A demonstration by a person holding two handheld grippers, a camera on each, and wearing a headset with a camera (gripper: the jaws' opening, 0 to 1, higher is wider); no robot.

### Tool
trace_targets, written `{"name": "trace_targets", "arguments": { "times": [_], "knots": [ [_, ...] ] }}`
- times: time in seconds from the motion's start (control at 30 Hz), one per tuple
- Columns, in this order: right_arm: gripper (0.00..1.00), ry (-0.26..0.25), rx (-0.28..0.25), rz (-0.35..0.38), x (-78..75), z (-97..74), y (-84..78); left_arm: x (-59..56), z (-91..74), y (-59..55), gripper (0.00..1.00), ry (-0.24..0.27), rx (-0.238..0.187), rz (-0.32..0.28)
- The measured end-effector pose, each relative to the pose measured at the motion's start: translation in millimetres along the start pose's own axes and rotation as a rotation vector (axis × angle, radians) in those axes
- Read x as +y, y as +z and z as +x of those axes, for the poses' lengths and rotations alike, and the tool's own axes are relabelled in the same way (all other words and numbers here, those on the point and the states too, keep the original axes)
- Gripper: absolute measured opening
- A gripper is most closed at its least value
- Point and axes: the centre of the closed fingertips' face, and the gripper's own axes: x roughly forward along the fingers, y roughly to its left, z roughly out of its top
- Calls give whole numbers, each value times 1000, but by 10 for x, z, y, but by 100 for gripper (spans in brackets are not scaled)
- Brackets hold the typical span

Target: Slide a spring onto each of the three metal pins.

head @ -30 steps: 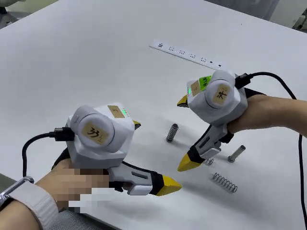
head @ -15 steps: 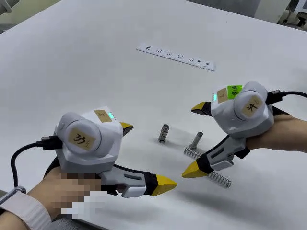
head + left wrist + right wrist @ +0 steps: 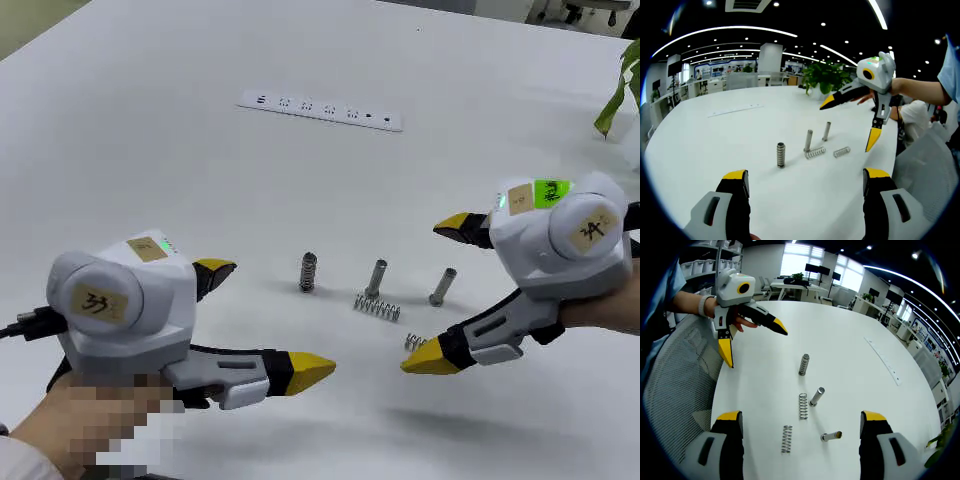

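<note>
The middle pin (image 3: 376,278) stands bare. One spring (image 3: 377,307) lies just beside its base; a second spring (image 3: 415,342) lies near it, by the right gripper (image 3: 848,124). Toward the left gripper (image 3: 262,320) stands a loaded pin (image 3: 308,271); opposite, a third pin (image 3: 442,286), bare. Both grippers' jaws are apart, empty. The springs are likely light, compressible and prone to roll: grip gently across the middle coils, leaving one end free.

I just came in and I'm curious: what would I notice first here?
The left gripper and right gripper, white with yellow jaw tips, hang wide open over a white table. Between them stand three metal pins; one wears a spring, and two loose springs lie beside the bare ones.
</note>
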Motion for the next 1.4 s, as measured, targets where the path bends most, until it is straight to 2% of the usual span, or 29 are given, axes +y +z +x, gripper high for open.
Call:
{"name": "trace_targets", "arguments": {
  "times": [0.3,0.5,0.63,0.87,0.97,1.13,1.3,1.4],
  "knots": [
    [99,-51,-21,86,86,-211,-220,20,41,13,96,-21,51,62],
    [98,-73,-11,137,168,-320,-429,-62,92,57,96,-46,78,110],
    [98,-92,-1,161,204,-387,-544,-75,106,65,95,-53,85,121],
    [98,-133,-5,222,225,-513,-702,-50,90,-7,95,-62,119,142],
    [98,-134,-7,253,248,-540,-751,-41,74,-44,95,-65,137,153],
    [98,-136,-8,267,273,-537,-805,-151,60,8,94,-106,160,237],
    [97,-133,-14,275,290,-522,-818,-353,120,122,83,-190,170,353],
    [97,-135,-21,281,285,-524,-823,-445,201,164,80,-216,186,370]
  ]
}}
